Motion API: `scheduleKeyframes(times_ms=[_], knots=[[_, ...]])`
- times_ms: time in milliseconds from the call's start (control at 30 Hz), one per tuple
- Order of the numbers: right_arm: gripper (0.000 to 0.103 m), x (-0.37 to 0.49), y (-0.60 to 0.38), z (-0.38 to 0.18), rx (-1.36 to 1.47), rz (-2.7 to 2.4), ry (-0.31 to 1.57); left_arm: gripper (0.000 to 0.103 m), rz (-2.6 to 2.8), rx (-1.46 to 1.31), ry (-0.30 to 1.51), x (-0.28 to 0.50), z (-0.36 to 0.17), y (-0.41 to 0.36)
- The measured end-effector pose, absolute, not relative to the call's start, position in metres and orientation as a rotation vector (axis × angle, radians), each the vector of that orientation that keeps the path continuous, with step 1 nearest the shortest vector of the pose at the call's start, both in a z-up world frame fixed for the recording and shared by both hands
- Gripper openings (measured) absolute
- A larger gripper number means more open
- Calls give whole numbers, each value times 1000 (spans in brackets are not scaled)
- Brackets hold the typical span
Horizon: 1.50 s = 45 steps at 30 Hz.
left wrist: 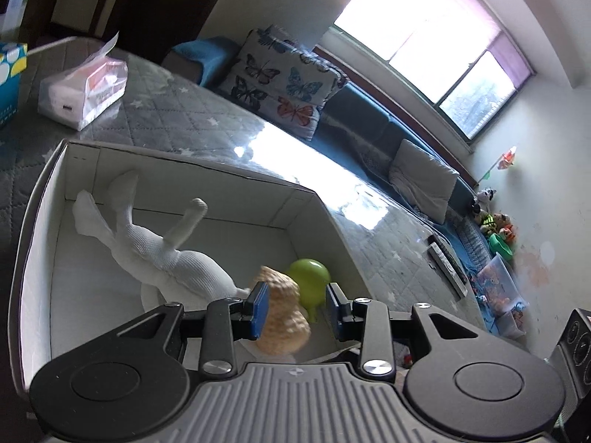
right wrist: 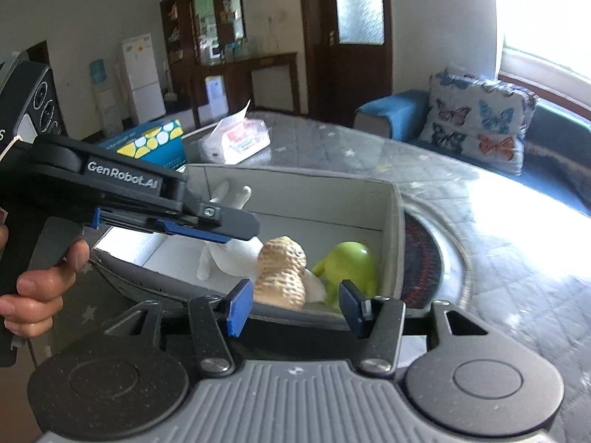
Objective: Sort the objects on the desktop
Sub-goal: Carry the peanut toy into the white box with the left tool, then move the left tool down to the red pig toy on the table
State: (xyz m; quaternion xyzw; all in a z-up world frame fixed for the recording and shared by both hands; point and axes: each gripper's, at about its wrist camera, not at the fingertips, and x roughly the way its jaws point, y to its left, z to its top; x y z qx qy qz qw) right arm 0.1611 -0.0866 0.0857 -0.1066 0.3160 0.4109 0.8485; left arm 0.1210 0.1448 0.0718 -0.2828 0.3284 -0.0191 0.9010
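Peanut toy over the sorting box

Left gripper jaws parted around the peanut toy, lower centre in the box; light, bumpy, rigid-looking, best pinched mid-waist. Right gripper jaws wide, empty.

Daylight is pouring in through the window, which is blowing out to pure white in both views, and it is throwing a strong glare patch across the glossy tabletop in the left wrist view and washing out the tabletop's right side in the right wrist view. The fisheye lenses are bending walls and the window frame into curves toward the edges, while corners are darkening. The peanut toy is looking soft and slightly blurred up close, and the room's far side is staying dim.
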Motion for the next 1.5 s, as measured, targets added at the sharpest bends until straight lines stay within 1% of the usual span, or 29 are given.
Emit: scheduleKeyframes(times_ms=[33, 67, 167, 233, 333, 433, 633, 800, 1333, 1400, 1500], knots=[[58, 156, -95, 87, -222, 853, 651, 37, -41, -570, 670, 117, 74, 140], [60, 152, -103, 88, -220, 842, 638, 37, -46, -559, 661, 113, 75, 136], [60, 137, -127, 88, -211, 807, 611, 37, -78, -551, 652, 103, 77, 122], [62, 128, -144, 88, -198, 782, 598, 37, -108, -554, 657, 98, 75, 111], [66, 117, -169, 84, -174, 733, 597, 37, -151, -537, 675, 94, 70, 92], [66, 109, -188, 76, -155, 690, 613, 37, -198, -523, 702, 95, 63, 73], [70, 101, -206, 63, -125, 663, 635, 37, -257, -521, 744, 103, 50, 46], [72, 101, -205, 51, -103, 679, 658, 37, -278, -522, 754, 118, 45, 37], [72, 118, -189, 29, -94, 652, 692, 37, -305, -535, 789, 153, 25, 20], [71, 119, -186, 27, -102, 644, 692, 37, -306, -543, 799, 155, 22, 20], [65, 119, -185, 26, -107, 638, 690, 37, -309, -549, 804, 155, 19, 21]])
